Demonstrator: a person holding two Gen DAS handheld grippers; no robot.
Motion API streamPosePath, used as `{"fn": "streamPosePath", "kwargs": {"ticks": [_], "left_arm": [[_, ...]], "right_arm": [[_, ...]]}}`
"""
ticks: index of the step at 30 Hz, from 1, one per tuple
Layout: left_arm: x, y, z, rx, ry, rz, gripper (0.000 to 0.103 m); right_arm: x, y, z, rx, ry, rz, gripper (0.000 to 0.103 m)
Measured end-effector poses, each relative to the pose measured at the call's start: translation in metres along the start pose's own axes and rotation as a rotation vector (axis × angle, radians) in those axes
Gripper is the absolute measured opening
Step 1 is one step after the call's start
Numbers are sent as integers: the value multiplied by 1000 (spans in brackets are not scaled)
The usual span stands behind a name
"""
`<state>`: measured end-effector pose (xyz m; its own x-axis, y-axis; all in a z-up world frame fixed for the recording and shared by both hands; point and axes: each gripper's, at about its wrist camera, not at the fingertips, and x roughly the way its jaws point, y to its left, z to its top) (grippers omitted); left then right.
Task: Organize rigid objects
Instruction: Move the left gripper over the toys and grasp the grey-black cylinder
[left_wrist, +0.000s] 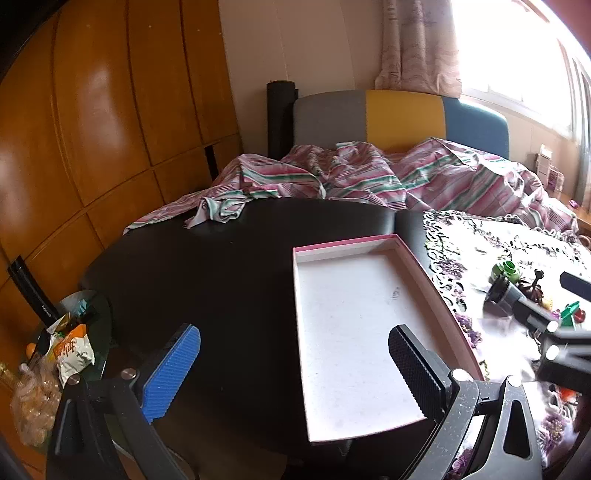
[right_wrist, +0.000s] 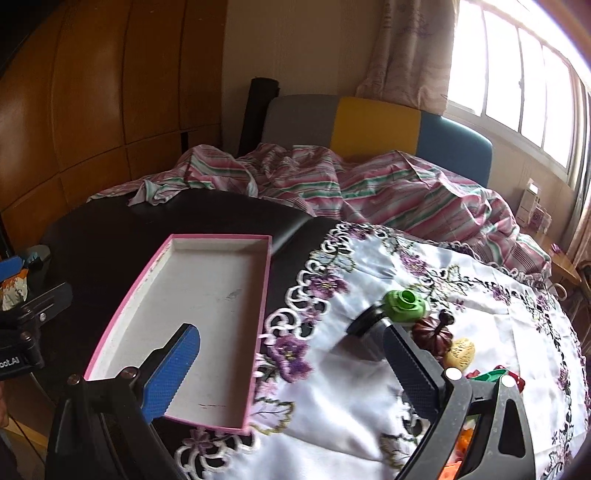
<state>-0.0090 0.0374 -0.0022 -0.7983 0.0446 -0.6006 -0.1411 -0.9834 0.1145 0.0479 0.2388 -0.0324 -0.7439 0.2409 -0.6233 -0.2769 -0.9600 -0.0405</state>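
A shallow white tray with a pink rim (left_wrist: 343, 295) (right_wrist: 214, 280) lies empty on the black table. To its right several small toys sit on a white embroidered cloth (right_wrist: 369, 387): a green piece (right_wrist: 404, 302) (left_wrist: 506, 271), a dark cylinder on its side (right_wrist: 369, 321) (left_wrist: 498, 295), a brown pumpkin (right_wrist: 432, 334), a yellowish egg (right_wrist: 460, 352) and green and red bits (right_wrist: 495, 376). My left gripper (left_wrist: 293, 330) hangs open over the tray's near left edge, holding nothing. My right gripper (right_wrist: 291, 329) is open above the tray's right rim and the cloth, its black finger (right_wrist: 410, 369) near the cylinder.
The black table (left_wrist: 207, 280) is round. A rumpled striped sheet (left_wrist: 369, 177) overlaps its far edge. Behind stands a grey, yellow and blue headboard (left_wrist: 402, 118). Snack bags (left_wrist: 70, 350) sit on a low glass stand at the left. Wooden wardrobe doors (left_wrist: 92, 110) fill the left.
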Motion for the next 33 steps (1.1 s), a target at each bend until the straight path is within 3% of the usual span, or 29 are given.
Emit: {"fn": "streamPosePath", "kwargs": {"ticks": [11, 18, 23, 29, 33], "left_arm": [[3, -33, 2, 83, 7, -38, 103], [8, -56, 3, 145, 27, -82, 103], [21, -77, 9, 149, 98, -187, 103], [38, -122, 26, 175, 185, -401, 103], [51, -160, 39, 240, 203, -479, 103]], "right_arm": [[-4, -110, -4, 119, 20, -198, 101], [4, -171, -24, 257, 37, -248, 101], [2, -202, -35, 442, 40, -215, 101], [-3, -221, -41, 556, 39, -218, 101], [-7, -224, -42, 573, 24, -221, 101]]}}
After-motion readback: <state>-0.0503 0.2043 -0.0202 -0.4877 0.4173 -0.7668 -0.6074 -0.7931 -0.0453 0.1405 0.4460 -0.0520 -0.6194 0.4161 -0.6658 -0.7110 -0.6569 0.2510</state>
